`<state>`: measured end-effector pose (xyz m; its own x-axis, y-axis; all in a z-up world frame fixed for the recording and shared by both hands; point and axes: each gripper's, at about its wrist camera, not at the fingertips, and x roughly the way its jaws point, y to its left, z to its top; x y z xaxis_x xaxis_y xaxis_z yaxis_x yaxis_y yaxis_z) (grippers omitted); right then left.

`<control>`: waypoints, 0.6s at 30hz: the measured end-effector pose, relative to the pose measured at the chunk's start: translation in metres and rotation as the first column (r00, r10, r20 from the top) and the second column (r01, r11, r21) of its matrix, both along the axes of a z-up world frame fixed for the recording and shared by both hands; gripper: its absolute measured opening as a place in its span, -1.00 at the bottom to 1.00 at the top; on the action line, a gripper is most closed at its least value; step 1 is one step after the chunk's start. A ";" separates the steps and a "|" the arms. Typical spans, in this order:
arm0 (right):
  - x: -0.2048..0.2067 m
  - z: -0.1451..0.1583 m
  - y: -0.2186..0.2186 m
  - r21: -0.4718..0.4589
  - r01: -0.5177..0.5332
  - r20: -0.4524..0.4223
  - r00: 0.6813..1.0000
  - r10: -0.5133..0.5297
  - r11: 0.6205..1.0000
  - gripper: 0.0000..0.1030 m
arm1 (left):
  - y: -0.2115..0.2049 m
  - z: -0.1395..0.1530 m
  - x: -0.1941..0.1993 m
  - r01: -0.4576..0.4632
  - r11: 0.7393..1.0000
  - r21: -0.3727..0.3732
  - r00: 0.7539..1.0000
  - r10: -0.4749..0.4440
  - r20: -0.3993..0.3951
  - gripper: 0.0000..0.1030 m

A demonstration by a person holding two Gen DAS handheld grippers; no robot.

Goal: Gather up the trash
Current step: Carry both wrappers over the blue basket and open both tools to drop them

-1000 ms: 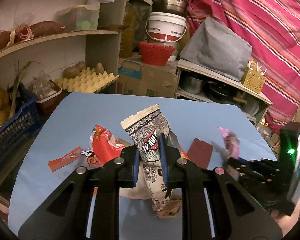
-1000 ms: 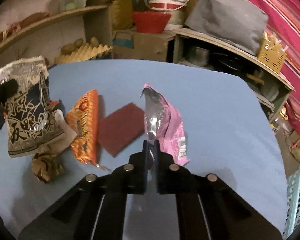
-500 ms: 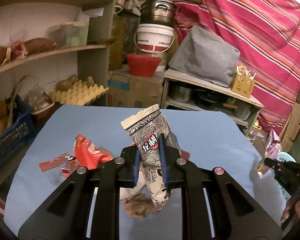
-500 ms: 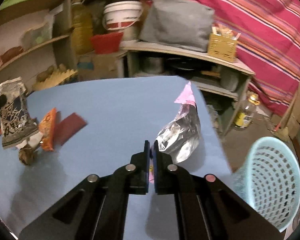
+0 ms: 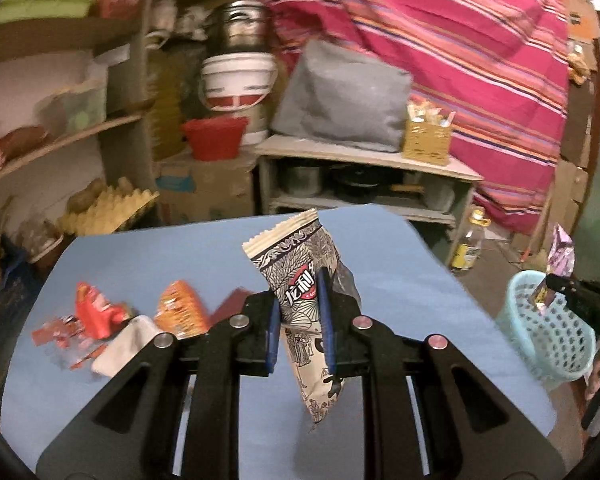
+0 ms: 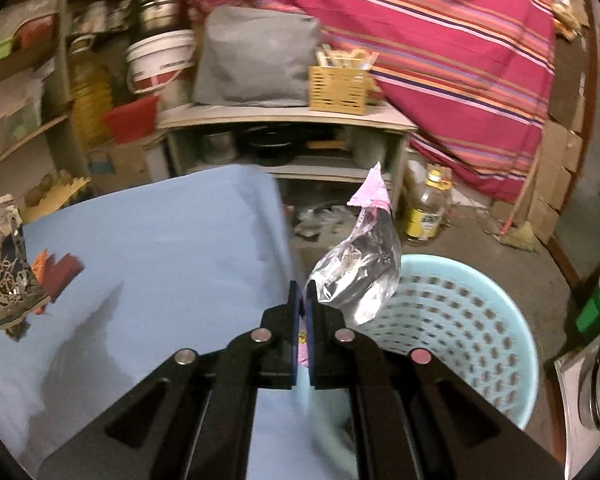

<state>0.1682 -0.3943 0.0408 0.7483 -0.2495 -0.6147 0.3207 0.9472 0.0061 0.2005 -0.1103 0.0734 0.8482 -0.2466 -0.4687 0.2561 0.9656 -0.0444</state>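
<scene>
My left gripper (image 5: pixel 299 292) is shut on a black-and-white patterned snack bag (image 5: pixel 300 268) and holds it above the blue table (image 5: pixel 400 280). My right gripper (image 6: pixel 302 296) is shut on a pink and silver foil wrapper (image 6: pixel 360 276), held over the near rim of a light blue perforated basket (image 6: pixel 460 320) on the floor beside the table. In the left wrist view the basket (image 5: pixel 548 332) and the right gripper with the wrapper (image 5: pixel 558 256) show at the far right. A red wrapper (image 5: pixel 96 312), an orange bag (image 5: pixel 180 312) and a white scrap (image 5: pixel 124 344) lie on the table's left.
A dark red pad (image 6: pixel 62 276) lies on the table. A low shelf unit (image 6: pixel 284 140) with pots stands behind the table. An oil bottle (image 6: pixel 426 208) stands on the floor. Wall shelves (image 5: pixel 60 140) are on the left. A striped cloth (image 6: pixel 440 60) hangs at the back.
My right gripper has carried the pink wrapper off the table to the right, over the blue basket. My left gripper has lifted and swung right with the patterned bag.
</scene>
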 end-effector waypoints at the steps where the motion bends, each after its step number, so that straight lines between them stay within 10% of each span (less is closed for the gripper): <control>1: -0.004 -0.001 -0.012 0.013 0.015 -0.002 1.000 -0.015 1.000 -0.94 | -0.010 0.005 -0.002 0.023 1.000 -0.013 1.000 -0.023 0.004 -0.70; 18: -0.059 -0.020 -0.132 0.139 0.151 0.003 0.988 -0.153 0.979 -0.94 | -0.218 -0.003 -0.038 0.334 0.941 -0.055 0.942 -0.335 -0.011 -0.70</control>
